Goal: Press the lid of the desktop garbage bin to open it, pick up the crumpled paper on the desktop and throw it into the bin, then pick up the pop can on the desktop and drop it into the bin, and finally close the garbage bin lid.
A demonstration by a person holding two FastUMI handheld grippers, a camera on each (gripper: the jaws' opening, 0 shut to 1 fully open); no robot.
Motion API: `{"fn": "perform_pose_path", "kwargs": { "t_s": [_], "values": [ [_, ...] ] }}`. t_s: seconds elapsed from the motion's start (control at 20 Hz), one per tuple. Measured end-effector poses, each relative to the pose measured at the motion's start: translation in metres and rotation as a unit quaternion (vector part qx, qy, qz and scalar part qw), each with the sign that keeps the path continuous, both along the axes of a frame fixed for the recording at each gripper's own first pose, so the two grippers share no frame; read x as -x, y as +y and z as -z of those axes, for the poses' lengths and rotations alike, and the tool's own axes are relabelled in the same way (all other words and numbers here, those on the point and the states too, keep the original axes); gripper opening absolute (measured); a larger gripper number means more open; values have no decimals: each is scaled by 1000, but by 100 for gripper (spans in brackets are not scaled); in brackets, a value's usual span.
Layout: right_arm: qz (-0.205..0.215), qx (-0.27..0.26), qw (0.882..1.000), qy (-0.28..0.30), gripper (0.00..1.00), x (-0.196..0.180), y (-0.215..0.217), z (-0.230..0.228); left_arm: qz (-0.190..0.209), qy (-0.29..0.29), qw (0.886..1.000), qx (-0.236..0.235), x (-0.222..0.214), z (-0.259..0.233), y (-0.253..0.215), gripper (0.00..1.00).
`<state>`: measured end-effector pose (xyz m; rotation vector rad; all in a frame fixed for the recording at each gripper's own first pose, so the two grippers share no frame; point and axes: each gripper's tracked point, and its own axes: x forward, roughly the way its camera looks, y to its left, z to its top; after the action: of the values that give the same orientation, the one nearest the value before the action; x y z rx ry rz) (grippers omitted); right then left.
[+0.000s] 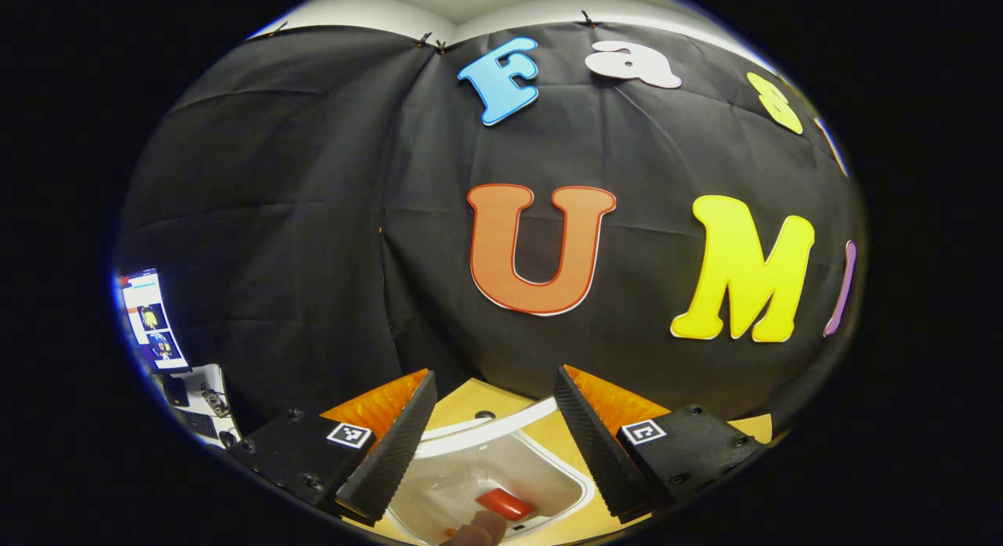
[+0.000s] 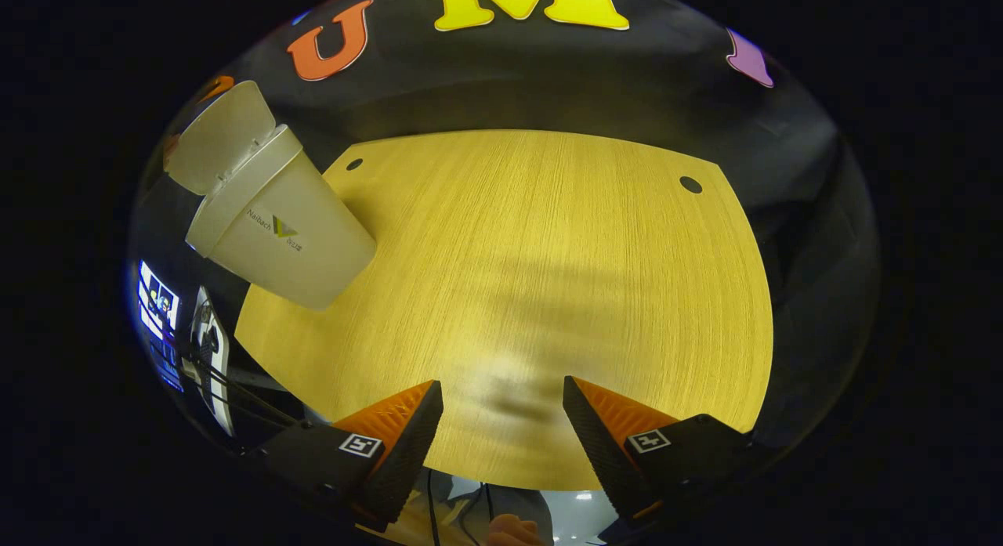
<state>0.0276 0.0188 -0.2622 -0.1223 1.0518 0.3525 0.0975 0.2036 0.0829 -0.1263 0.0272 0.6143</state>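
Bin (image 2: 290, 240) wall: small dark print beside a chevron-shaped logo; it seems to begin "Nai", the rest is too small to read.
Finger markers (image 2: 360, 444): square black-and-white code tags, patterns and not letters.

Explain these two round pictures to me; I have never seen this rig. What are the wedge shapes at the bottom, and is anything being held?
There is no robot here: a person holds a two-finger claw in each hand, and a fisheye camera rides on each one. The wedges are that claw's own fingers. The left gripper view looks down past the left claw into the white plastic desktop bin, where a small red object lies, possibly the pop can. The right gripper view looks from the right claw across the light wooden table toward the same bin, its flip lid standing open. Both claws are open and hold nothing.
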Motion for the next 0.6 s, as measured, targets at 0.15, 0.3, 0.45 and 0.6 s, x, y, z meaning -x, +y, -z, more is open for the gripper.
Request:
{"fn": "perform_pose_path", "kwargs": {
  "t_s": [0.15,0.3,0.45,0.6],
  "values": [
    [-5,0,1000,2,97,-3,-17,4,-5,11,1000,-2,4,24,-23,99],
    [-10,3,1000,1,94,-8,-34,5,-10,24,1000,-4,6,50,-38,100],
    [-21,0,1000,-1,97,-13,-44,5,-17,29,999,4,8,71,-47,99],
    [-37,2,999,1,97,-17,-48,10,-24,32,999,29,10,91,-51,100]
  ]
}}
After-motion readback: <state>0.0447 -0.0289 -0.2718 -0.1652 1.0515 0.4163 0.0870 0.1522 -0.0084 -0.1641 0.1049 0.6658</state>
